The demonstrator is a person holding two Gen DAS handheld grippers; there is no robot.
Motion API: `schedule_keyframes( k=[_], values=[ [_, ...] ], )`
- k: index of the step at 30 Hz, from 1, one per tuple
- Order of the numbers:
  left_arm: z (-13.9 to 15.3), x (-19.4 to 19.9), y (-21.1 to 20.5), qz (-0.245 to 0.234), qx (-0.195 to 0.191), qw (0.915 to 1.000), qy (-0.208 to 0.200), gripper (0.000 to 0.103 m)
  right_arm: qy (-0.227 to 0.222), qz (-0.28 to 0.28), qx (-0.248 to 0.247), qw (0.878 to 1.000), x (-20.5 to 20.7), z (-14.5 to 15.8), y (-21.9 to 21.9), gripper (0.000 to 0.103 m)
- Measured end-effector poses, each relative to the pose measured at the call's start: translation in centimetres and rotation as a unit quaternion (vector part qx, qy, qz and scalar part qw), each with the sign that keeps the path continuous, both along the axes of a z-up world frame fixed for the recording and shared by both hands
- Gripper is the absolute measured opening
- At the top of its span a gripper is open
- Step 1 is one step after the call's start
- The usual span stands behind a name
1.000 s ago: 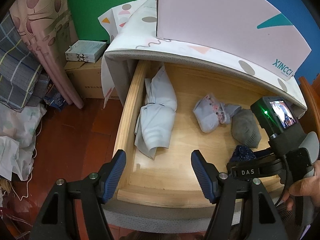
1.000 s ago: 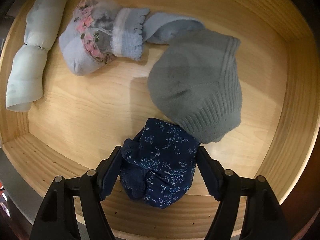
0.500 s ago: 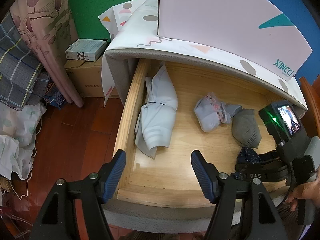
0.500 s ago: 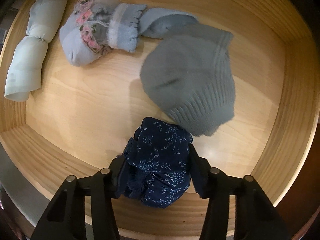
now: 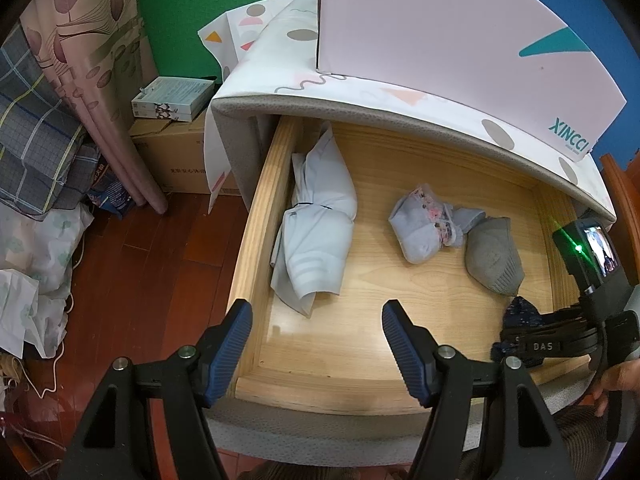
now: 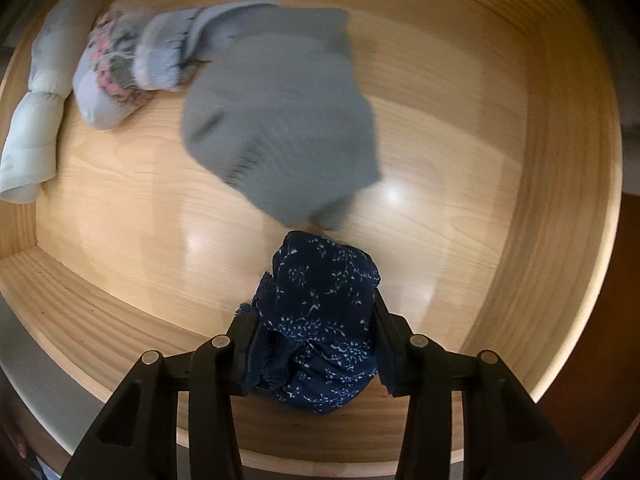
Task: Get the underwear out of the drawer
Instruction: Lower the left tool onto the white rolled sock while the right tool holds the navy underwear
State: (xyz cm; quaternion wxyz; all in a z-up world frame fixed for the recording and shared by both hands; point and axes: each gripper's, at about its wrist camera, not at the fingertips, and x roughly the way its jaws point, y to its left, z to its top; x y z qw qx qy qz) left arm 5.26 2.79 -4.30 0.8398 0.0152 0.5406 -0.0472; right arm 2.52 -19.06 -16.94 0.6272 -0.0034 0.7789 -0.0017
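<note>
Navy underwear now higher off the drawer, pinched in right gripper marked "DAS"; left gripper spread.

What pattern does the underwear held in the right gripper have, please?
Dark navy underwear with small white floral sprigs, clearest in the right wrist view.

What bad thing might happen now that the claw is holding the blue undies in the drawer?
The right claw pinches only a bunched wad of the navy floral underwear, so a loose fold might slip free when lifted. The gray knit hat lies right next to it and may snag and get dragged along. The drawer wall is close on the right, so the claw might bump it.
</note>
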Motion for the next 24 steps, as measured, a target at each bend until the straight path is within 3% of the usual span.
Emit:
schedule_keyframes(
  k=[12,24],
  values=[
    [-0.2,0.2,0.2,0.005,0.000,0.9999,0.012,0.069,-0.006,-0.025,-0.007,1.000,-1.4,-0.7,-1.1,0.041],
    [-1.8,1.0,0.8,0.009,-0.022,0.9976,0.065,0.069,-0.017,-0.029,-0.007,0.999,-2.3,0.1,-0.4,0.039]
  ],
)
